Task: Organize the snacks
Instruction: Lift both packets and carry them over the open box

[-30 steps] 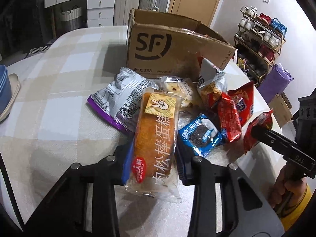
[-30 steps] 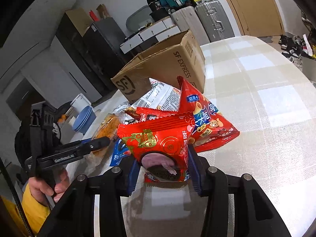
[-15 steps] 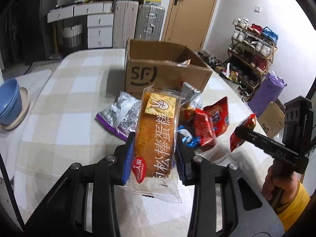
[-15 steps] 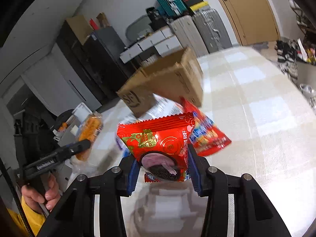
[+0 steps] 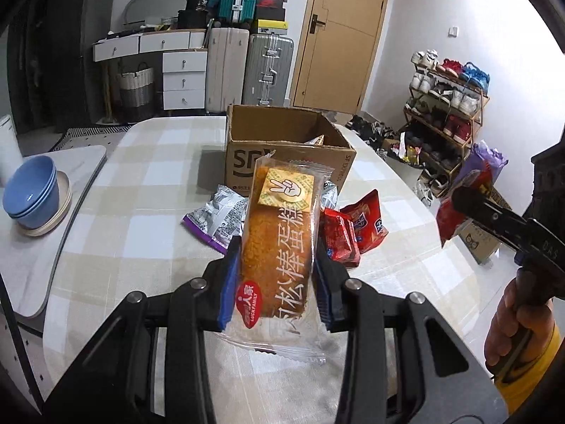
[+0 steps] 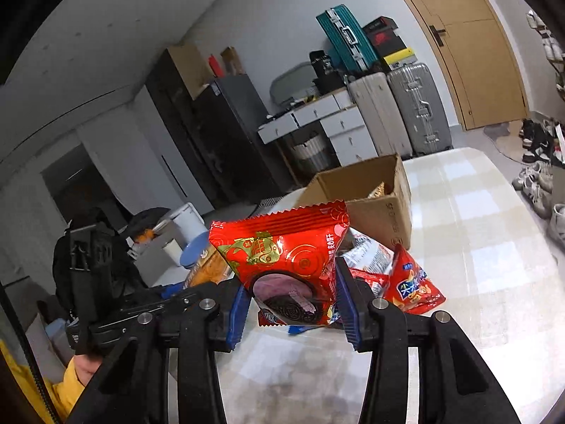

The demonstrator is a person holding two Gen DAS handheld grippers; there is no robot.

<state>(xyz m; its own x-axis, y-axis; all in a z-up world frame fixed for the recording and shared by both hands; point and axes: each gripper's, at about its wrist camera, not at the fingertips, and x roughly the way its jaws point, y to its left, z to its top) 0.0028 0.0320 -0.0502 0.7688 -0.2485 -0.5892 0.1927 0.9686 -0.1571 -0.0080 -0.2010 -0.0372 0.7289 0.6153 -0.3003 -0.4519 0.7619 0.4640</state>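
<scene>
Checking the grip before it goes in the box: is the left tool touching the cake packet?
Touching. The left wrist view shows both blue pads of the left tool pressed against the cake packet.

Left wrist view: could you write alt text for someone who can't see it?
The left gripper is shut on a clear-wrapped orange cake bar, held above a checked table. Behind it an open cardboard box stands on the table, with loose snack packets lying in front of it. At the right edge, the right gripper holds a red packet.

snack packets before box, on table
</scene>
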